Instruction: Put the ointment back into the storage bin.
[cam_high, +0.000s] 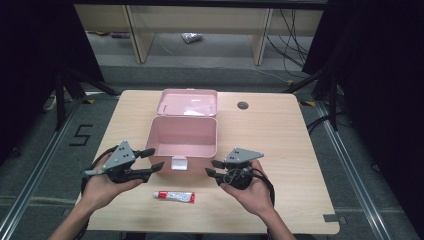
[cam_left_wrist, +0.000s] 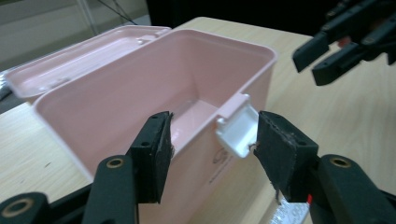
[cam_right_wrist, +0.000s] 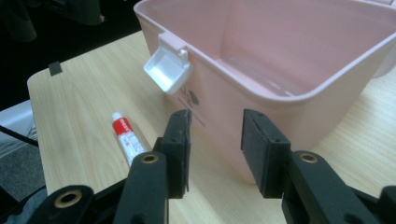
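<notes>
Both tools, left tool (cam_high: 154, 160) and right tool (cam_high: 212, 168), hover open and empty flanking the open pink box (cam_high: 183, 136), tube (cam_high: 173, 196) lying before it, likely awaiting pickup.

A pink plastic box (cam_high: 183, 136) stands upright near the middle of the wooden table (cam_high: 290, 145), its hinged lid (cam_high: 187, 102) thrown open and lying back on the far side. A white latch (cam_high: 179, 163) hangs from the box's near wall. A small white-and-red tube (cam_high: 174, 196) lies flat on the table, just in front of the box.
</notes>
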